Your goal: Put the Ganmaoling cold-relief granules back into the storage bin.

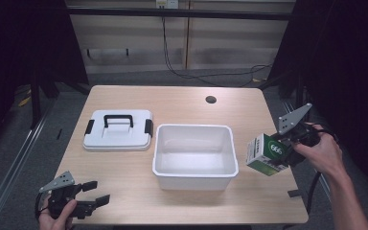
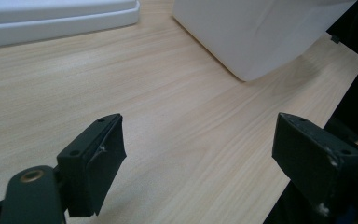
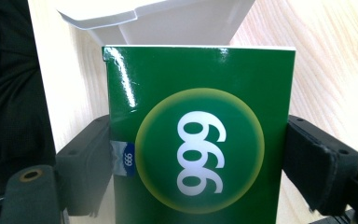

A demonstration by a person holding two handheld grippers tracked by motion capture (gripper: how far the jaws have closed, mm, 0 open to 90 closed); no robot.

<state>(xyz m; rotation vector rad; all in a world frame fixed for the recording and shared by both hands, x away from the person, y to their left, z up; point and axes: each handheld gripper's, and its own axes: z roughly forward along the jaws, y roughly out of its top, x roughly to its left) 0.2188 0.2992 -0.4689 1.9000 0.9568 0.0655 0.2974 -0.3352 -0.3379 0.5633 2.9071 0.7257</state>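
A green and white carton marked 999 (image 1: 267, 154) hangs just above the table to the right of the white bin (image 1: 194, 178), with my right gripper (image 1: 287, 148) shut on its sides. In the right gripper view the carton (image 3: 200, 135) sits between both jaws, the bin's corner (image 3: 168, 18) just beyond it. My left gripper (image 1: 98, 192) rests open near the table's front left corner, nothing between its jaws. In the left gripper view that gripper (image 2: 198, 154) points over bare wood toward the bin (image 2: 256, 32). The bin holds nothing.
A white lid with a black handle and clips (image 1: 119, 129) lies flat left of the bin. A round cable hole (image 1: 211, 99) sits near the table's far edge. Dark curtains stand on both sides, and cables trail on the floor behind.
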